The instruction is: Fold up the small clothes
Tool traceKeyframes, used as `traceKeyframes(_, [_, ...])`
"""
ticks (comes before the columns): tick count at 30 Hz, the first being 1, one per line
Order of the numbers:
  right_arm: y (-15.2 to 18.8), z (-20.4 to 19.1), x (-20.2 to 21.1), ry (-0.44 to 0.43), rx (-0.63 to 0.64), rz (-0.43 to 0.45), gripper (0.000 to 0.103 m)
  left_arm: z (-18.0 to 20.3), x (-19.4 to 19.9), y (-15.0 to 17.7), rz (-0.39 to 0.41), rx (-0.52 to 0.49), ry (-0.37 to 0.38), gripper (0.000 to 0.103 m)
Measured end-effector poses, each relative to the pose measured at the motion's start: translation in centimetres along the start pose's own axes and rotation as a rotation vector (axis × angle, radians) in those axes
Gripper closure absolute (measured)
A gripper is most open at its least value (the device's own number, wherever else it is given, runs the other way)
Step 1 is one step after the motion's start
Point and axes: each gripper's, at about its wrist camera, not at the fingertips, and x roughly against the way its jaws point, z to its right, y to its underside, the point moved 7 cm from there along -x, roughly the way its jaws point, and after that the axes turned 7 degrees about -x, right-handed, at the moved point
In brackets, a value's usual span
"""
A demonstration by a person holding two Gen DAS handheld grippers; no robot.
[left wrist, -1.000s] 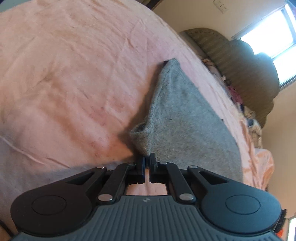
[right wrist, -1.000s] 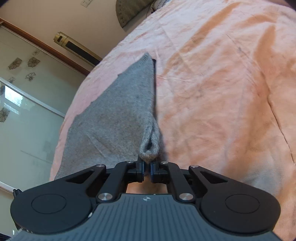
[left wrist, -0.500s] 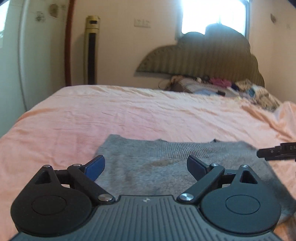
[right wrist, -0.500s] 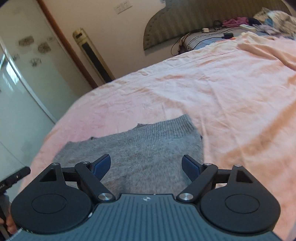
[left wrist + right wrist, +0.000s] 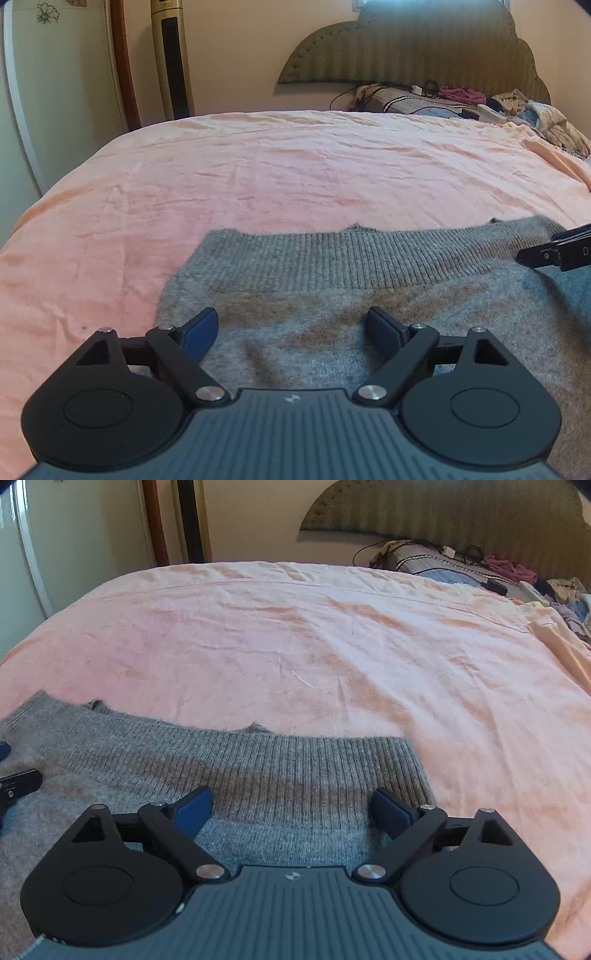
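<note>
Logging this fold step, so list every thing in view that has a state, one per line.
Left hand-held gripper: open, empty, over the sweater.
Right hand-held gripper: open, empty, over the sweater's right end.
Grey sweater: lying flat on the bed, ribbed band farthest from the cameras, held by neither gripper.
Pink bedsheet: spread out, lightly wrinkled.
Clothes by the headboard: heaped, unfolded.

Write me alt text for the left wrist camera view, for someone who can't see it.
The open left gripper hovers over a grey knit sweater lying flat on a pink bedsheet, its ribbed hem facing away. The right gripper's tip pokes in at the right edge, and a padded headboard stands behind.
</note>
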Motion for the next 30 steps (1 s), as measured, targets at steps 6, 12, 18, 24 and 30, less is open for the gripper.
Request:
traceKeyframes(6, [-1.3, 7.2, 4.3, 0.014, -0.220, 0.157, 0.010, -5.0, -2.2, -2.4, -0.016, 0.101, -0.066, 0.015])
traceKeyframes(12, [0.1, 7.6, 0.8, 0.070, -0.150, 0.049, 0.022, -4.4, -5.7, -3.1, -0.070, 0.096, -0.018, 0.044])
traceKeyframes(18, [-1.4, 5.7, 0.8, 0.041, -0.098, 0.059, 0.094, -4.4, -5.5, -3.9, -0.032, 0.077, -0.068, 0.097])
traceKeyframes(24, [-1.2, 5.4, -0.5, 0.055, -0.080, 0.063, 0.094, -5.6, -5.8, -2.9, -0.015, 0.086, -0.102, 0.098])
traceKeyframes(30, [-1.2, 5.4, 0.0, 0.099, -0.077, 0.080, 0.069, -4.1, -4.4, -3.7, 0.001, 0.018, -0.164, 0.092])
